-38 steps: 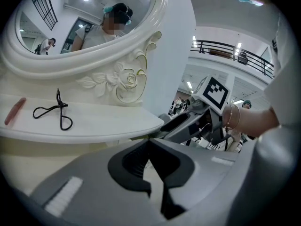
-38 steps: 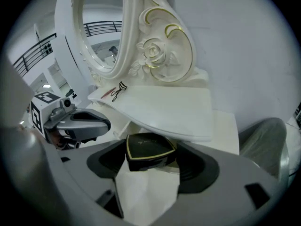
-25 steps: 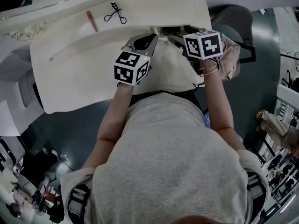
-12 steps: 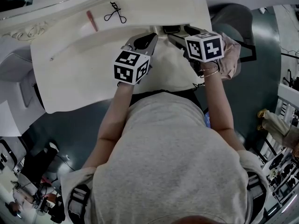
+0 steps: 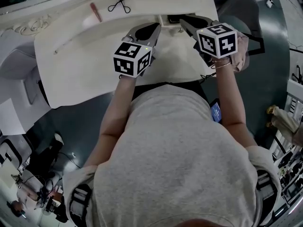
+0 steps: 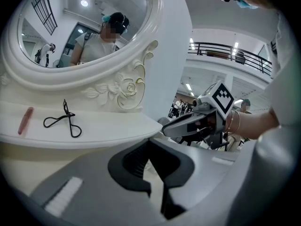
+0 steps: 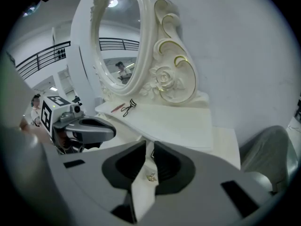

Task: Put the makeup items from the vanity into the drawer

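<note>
On the white vanity's raised shelf lie a black eyelash curler and a pink stick. A thin pale pencil rests on the lower top. My right gripper is at the shelf's front. Its jaws are closing with a small gold drawer knob on a white drawer front between them. My left gripper hovers beside it over the lower top, shut and holding nothing.
An oval mirror in a carved white frame stands behind the shelf. A grey chair is to the right of the vanity. The person's body stands close against the vanity's front edge.
The right gripper has moved slightly forward to the shelf front and its jaws have come together from wide open. The left gripper has barely moved.
</note>
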A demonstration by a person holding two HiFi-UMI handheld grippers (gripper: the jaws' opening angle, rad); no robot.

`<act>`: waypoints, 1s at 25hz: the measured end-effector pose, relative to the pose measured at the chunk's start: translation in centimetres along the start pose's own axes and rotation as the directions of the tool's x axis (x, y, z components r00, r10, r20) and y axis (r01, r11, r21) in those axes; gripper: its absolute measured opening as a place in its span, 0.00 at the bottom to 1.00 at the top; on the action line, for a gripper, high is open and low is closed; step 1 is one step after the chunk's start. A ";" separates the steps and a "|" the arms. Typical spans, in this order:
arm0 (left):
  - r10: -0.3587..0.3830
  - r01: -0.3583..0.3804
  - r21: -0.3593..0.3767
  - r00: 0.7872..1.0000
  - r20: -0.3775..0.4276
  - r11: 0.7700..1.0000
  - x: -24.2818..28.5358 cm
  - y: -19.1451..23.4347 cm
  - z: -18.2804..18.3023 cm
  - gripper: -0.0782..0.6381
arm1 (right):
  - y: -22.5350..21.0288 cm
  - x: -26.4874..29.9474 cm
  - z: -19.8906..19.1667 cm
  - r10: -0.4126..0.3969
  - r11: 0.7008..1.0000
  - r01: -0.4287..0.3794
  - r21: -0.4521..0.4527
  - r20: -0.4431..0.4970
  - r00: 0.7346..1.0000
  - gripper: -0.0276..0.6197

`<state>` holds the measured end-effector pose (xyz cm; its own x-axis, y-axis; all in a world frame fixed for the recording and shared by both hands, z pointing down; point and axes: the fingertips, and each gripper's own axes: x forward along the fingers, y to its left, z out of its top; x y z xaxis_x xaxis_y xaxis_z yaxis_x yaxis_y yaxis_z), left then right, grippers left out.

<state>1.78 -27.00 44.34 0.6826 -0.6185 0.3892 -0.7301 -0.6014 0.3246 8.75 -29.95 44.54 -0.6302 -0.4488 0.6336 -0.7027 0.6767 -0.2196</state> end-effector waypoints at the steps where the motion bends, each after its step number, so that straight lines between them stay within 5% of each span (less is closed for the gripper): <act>1: 0.002 -0.002 0.004 1.000 0.004 1.000 -0.2 0.0 0.1 0.12 | 0.1 -0.3 0.1 0.004 1.000 -0.004 -0.013 0.006 1.000 0.14; 10: 0.013 -0.014 0.040 1.000 0.025 0.999 -2.4 0.0 0.9 0.12 | 2.5 -2.9 1.5 0.127 0.984 -0.119 -0.136 0.058 0.990 0.06; 25: 0.035 -0.037 0.037 0.999 0.036 0.999 -5.1 0.5 0.4 0.12 | 7.5 -4.2 3.0 0.153 0.956 -0.125 -0.265 0.086 0.984 0.05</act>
<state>-2.05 -24.40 42.16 0.6571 -0.6570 0.3694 -0.7528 -0.5965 0.2781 5.15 -24.80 38.01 -0.7564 -0.3884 0.5264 -0.5052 0.8580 -0.0927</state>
